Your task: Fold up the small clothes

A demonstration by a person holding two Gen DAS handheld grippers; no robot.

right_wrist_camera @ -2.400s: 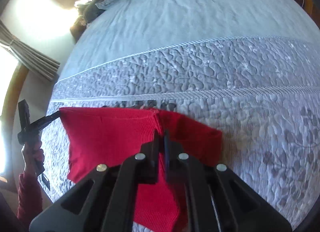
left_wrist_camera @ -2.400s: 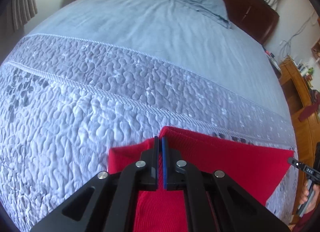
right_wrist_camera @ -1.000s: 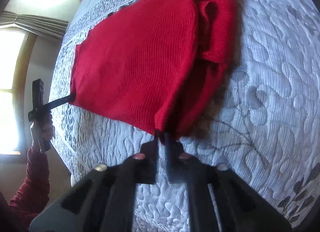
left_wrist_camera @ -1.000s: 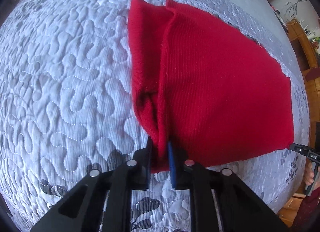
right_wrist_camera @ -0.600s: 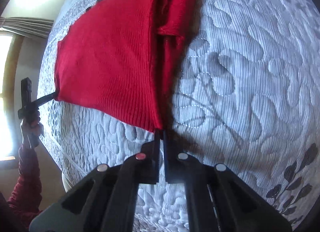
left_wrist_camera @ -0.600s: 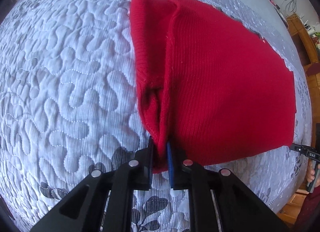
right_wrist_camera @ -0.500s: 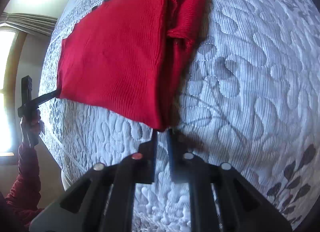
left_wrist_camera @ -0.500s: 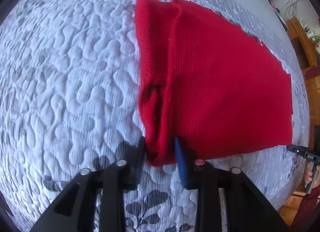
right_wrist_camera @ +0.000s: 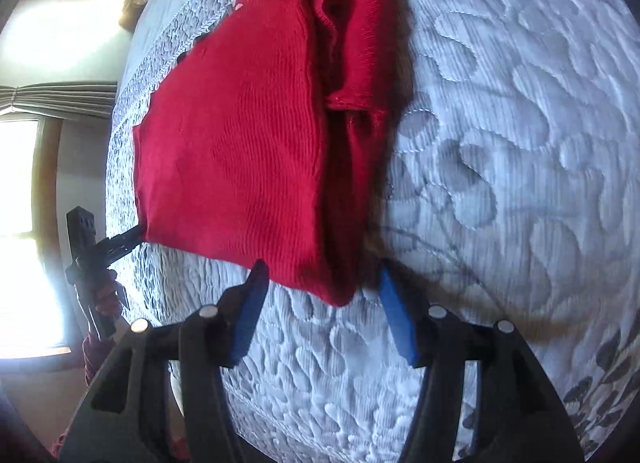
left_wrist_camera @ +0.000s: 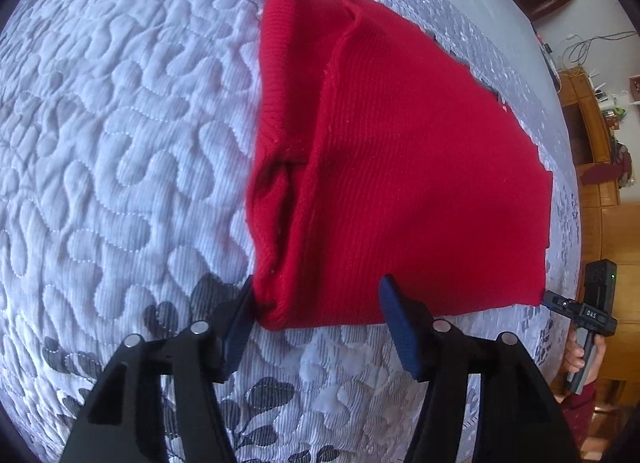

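Observation:
A red knit garment (left_wrist_camera: 400, 167) lies folded flat on the quilted bedspread (left_wrist_camera: 120, 123); it also shows in the right wrist view (right_wrist_camera: 248, 151). My left gripper (left_wrist_camera: 316, 303) is open, its blue-padded fingers spread on either side of the garment's near left corner. My right gripper (right_wrist_camera: 320, 287) is open too, its fingers spread around the garment's near right corner. Neither holds the cloth. A folded sleeve (left_wrist_camera: 288, 75) lies tucked along the left side, and another sleeve (right_wrist_camera: 360, 23) along the right side.
The bed's near edge runs close behind both grippers. A wooden cabinet (left_wrist_camera: 600, 167) stands at the right of the bed. A window with curtains (right_wrist_camera: 24, 183) is at the left. The other hand-held gripper shows at the garment's far corner in each view (left_wrist_camera: 588, 315) (right_wrist_camera: 96, 255).
Both grippers brought the garment's edge over and down onto the bed, then opened wide and let go of the corners. The garment now lies folded and flat.

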